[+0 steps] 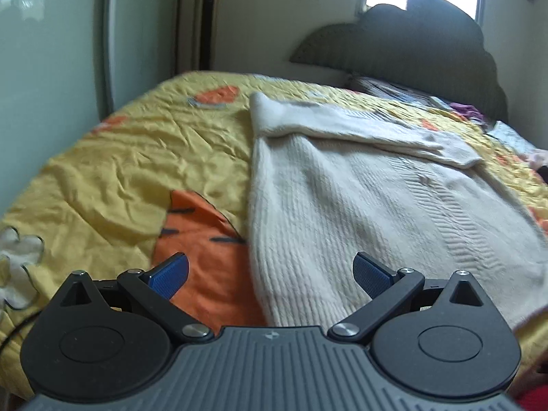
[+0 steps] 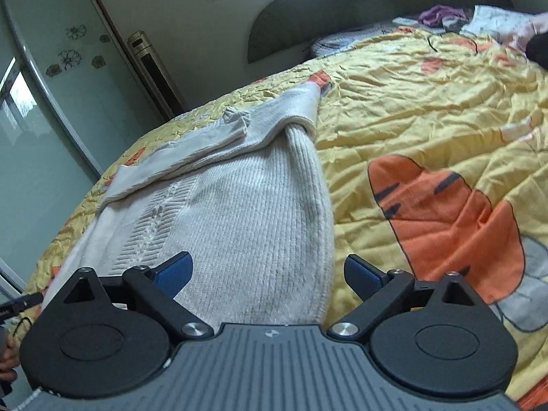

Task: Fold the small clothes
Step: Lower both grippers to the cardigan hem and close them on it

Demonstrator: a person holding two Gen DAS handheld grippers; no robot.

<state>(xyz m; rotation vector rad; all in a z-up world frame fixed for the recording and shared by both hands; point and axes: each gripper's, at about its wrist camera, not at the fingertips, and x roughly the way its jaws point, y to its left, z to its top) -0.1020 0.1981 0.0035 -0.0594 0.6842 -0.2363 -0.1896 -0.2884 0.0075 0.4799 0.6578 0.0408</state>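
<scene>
Both grippers, left (image 1: pixel 270 275) and right (image 2: pixel 269 274), hang empty with jaws spread; each should pinch a hem corner of the sweater (image 1: pixel 359 205) squarely before folding.

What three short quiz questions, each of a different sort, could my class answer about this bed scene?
1. True or false: the cream ribbed knit sweater has both sleeves folded across its body.
2. Which best describes the left tool and right tool? A both open and empty, B both clamping cloth, C one shut.
3. Fill in: the sweater lies on a yellow ___ with orange prints.

Key: 1 true; 2 A; 3 quilt.
</scene>
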